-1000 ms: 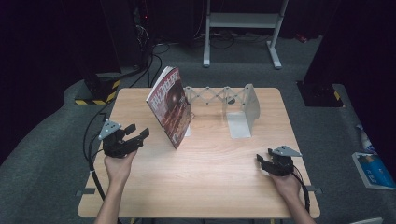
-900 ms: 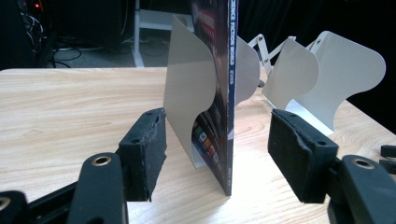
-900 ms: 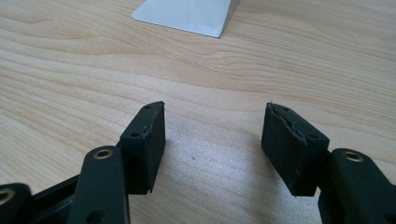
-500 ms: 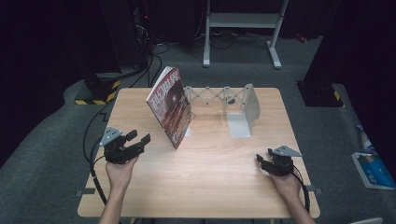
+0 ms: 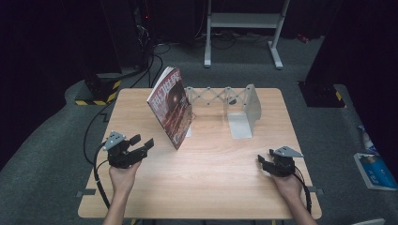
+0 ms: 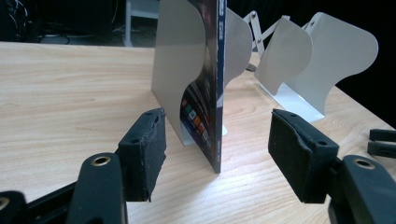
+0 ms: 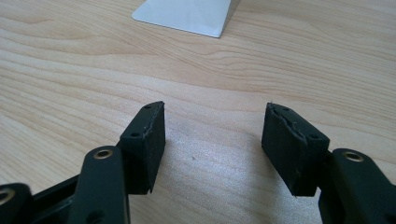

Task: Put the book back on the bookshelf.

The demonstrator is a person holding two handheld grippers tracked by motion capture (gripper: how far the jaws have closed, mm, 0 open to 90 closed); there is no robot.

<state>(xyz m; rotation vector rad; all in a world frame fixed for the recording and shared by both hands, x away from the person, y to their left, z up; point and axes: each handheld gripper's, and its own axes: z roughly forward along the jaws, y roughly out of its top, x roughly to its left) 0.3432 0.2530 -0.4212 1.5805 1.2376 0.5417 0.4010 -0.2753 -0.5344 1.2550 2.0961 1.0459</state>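
Two hand-held grippers sat gaping and empty on the desk (image 5: 211,187): left hand-held gripper (image 5: 136,147) lower left facing the leaning book (image 5: 170,107), right hand-held gripper (image 5: 264,164) lower right

The book (image 6: 208,88) runs off the top edge – its cover print perhaps too blurred to read – hiding part of the bookend (image 6: 180,70)

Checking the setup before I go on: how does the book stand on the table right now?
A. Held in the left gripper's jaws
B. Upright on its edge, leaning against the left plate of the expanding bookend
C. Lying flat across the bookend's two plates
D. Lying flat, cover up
B: the book stands on its lower edge against the bookend; the left gripper is open, short of it.
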